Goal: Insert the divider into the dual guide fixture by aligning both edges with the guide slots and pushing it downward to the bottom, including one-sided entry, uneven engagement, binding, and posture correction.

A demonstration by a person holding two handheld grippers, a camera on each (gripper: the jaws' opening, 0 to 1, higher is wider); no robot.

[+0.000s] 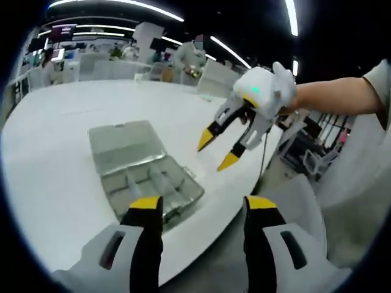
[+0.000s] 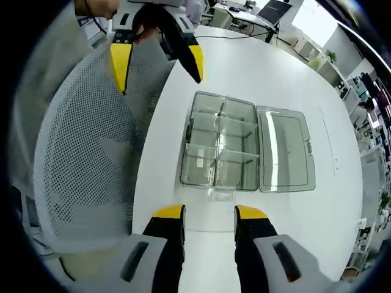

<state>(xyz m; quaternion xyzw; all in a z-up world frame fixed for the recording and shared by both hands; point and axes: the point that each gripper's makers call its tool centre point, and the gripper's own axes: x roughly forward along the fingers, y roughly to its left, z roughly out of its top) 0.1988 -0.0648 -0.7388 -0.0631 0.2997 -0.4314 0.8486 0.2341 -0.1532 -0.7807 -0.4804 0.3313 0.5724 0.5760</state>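
Note:
A clear plastic compartment box [image 2: 220, 143] lies open on the white table [image 2: 244, 61], its flat lid [image 2: 284, 149] folded out to one side. Clear dividers stand inside it. A small clear flat piece [image 2: 220, 195], likely the divider, lies on the table just outside the box's near wall. My right gripper [image 2: 209, 215] hovers open above that piece with nothing between its fingers. My left gripper [image 2: 157, 64] is open and empty beyond the box's far end. In the left gripper view the box [image 1: 149, 180] lies ahead of my left gripper [image 1: 204, 207], and the right gripper [image 1: 217, 151] hangs open above the table edge.
A grey mesh chair [image 2: 85, 165] stands close against the table edge beside the box. The same chair [image 1: 299, 201] sits below the right gripper. A person's bare forearm [image 1: 330, 97] reaches in from the right. Desks and chairs fill the room's far side.

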